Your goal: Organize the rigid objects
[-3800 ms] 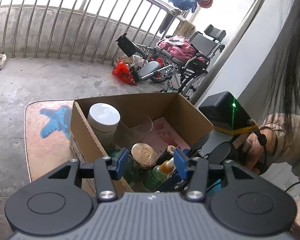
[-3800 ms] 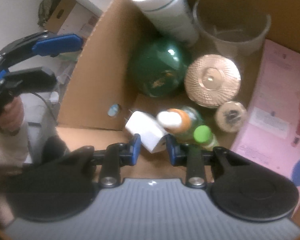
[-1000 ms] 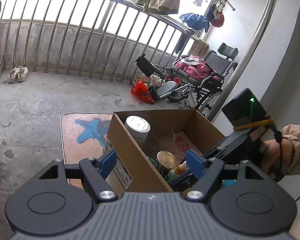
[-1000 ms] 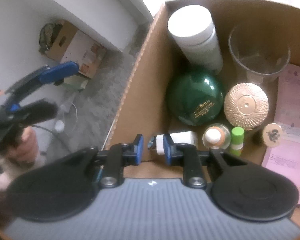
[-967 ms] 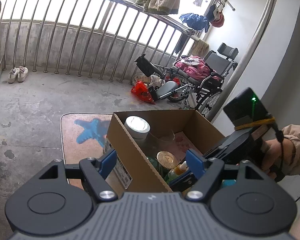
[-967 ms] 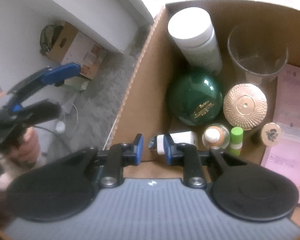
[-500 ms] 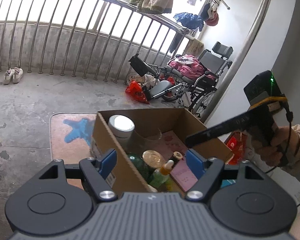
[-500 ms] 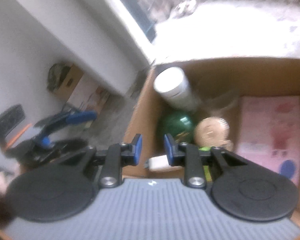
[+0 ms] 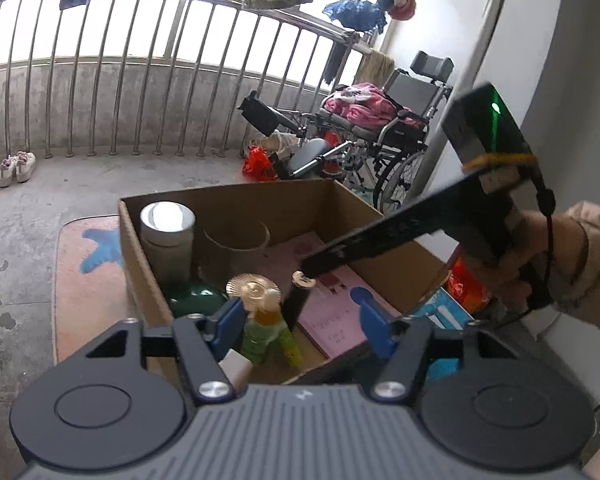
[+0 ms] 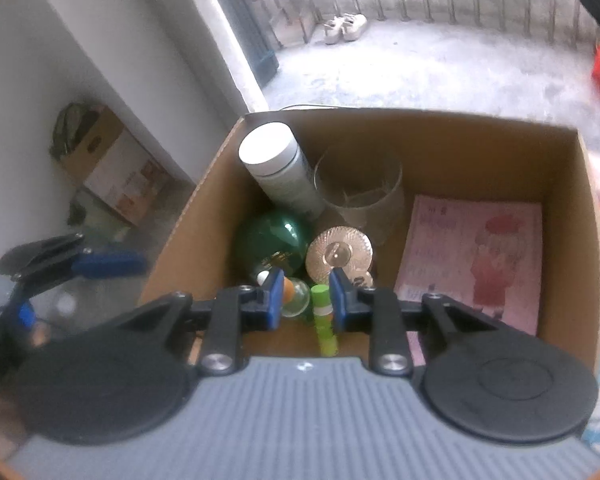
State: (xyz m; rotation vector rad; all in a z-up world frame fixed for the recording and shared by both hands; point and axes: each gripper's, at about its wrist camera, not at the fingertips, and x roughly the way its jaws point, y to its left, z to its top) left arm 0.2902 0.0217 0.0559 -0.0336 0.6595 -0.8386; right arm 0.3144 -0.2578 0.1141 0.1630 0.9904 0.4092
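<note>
An open cardboard box (image 9: 236, 192) (image 10: 420, 120) holds a white-lidded canister (image 10: 268, 152), a clear glass (image 10: 358, 188), a round green bottle (image 10: 274, 240), a gold lid (image 9: 253, 290), an orange-capped bottle (image 9: 264, 320), a green tube (image 10: 325, 320) and a pink booklet (image 10: 476, 256). A white object (image 9: 236, 364) lies against the near wall. My left gripper (image 9: 300, 316) hovers at the box's near edge with its jaws closing and nothing between them. My right gripper (image 10: 305, 300) hangs above the box contents, nearly closed with a narrow gap and empty. Its dark fingers (image 9: 340, 252) reach in from the right.
The box stands on a pink mat with a blue star (image 9: 92, 256). A wheelchair (image 9: 380, 128) and a red bag (image 9: 258, 158) sit behind it by the railing. White shoes (image 9: 14, 162) lie at far left. Another carton (image 10: 112, 168) stands by the wall.
My left gripper slid to the right along the box's near edge and its jaws narrowed. The right gripper lifted out of the box and tipped up, so the whole box now shows beneath it.
</note>
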